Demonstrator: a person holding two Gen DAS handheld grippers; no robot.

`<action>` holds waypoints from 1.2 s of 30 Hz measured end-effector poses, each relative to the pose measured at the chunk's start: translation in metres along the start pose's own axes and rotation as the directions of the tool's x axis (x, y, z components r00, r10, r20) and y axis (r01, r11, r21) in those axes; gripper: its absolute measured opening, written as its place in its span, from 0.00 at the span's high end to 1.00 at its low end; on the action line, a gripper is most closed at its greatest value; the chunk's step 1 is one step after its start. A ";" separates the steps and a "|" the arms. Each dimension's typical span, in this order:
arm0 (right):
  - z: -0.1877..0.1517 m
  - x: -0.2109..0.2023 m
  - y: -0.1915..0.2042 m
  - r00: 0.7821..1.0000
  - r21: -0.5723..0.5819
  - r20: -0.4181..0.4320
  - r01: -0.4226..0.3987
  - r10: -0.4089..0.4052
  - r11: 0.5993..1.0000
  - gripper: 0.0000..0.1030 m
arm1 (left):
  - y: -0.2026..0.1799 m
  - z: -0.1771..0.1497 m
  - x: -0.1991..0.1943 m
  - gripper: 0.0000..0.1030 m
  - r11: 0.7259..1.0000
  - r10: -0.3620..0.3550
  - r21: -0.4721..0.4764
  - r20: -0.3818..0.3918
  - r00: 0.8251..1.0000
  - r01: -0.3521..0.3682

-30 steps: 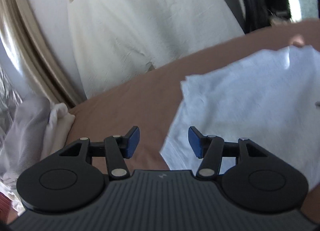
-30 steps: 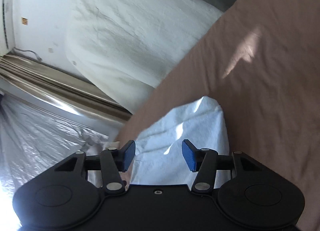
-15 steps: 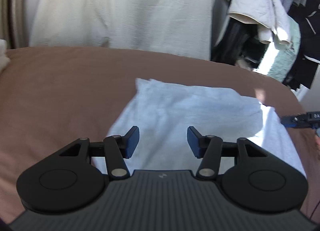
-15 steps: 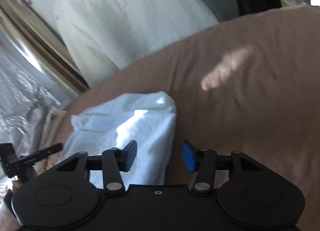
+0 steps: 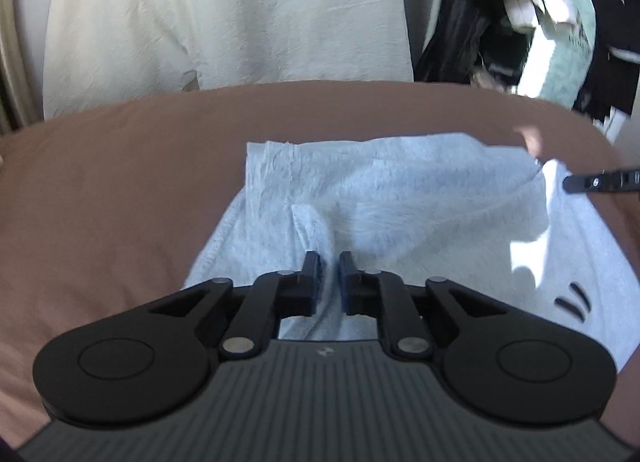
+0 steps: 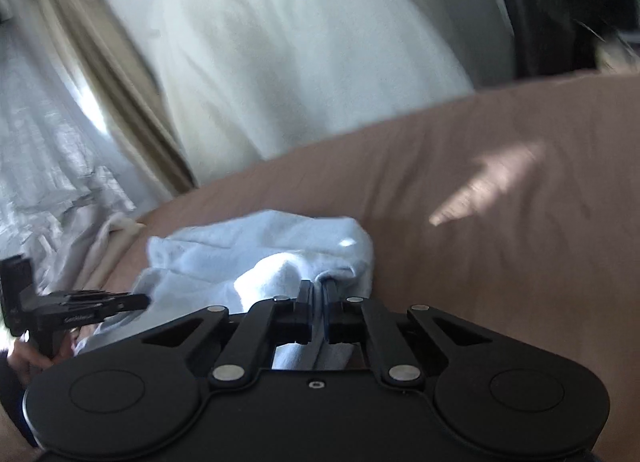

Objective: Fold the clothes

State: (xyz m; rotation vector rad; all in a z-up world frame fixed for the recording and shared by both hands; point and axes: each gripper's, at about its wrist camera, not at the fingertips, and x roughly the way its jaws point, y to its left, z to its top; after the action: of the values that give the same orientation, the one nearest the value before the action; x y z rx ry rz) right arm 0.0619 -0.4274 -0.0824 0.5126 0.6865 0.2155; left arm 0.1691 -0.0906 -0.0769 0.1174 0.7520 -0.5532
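Pale grey garment (image 5: 400, 197) lies across the middle of the brown bed (image 5: 120, 181), its far edge already doubled over once. Both jaws have just been closing: the left gripper (image 5: 329, 276) is clamped on a pinch of the near hem, and the right gripper (image 6: 323, 302) is clamped on its own bunched corner. Judging from this, one fold is done; carrying these edges over remains.

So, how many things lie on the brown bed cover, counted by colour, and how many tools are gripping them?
Light blue-grey garment: 1
Black tools closed on it: 2, the left tool and the right tool
Total on the brown bed cover: 1 garment, held by 2 tools.
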 end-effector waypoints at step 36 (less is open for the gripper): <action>-0.001 -0.002 0.046 0.995 -0.340 0.103 0.029 0.007 0.940 0.90 | -0.019 0.013 0.010 0.46 0.968 0.227 0.087 0.090 0.970 -0.235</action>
State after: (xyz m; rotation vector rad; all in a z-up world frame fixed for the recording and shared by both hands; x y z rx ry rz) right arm 0.0589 -0.3886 -0.0579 0.1848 0.5359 0.2895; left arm 0.1734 -0.1148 -0.0723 0.2691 0.6233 -0.3694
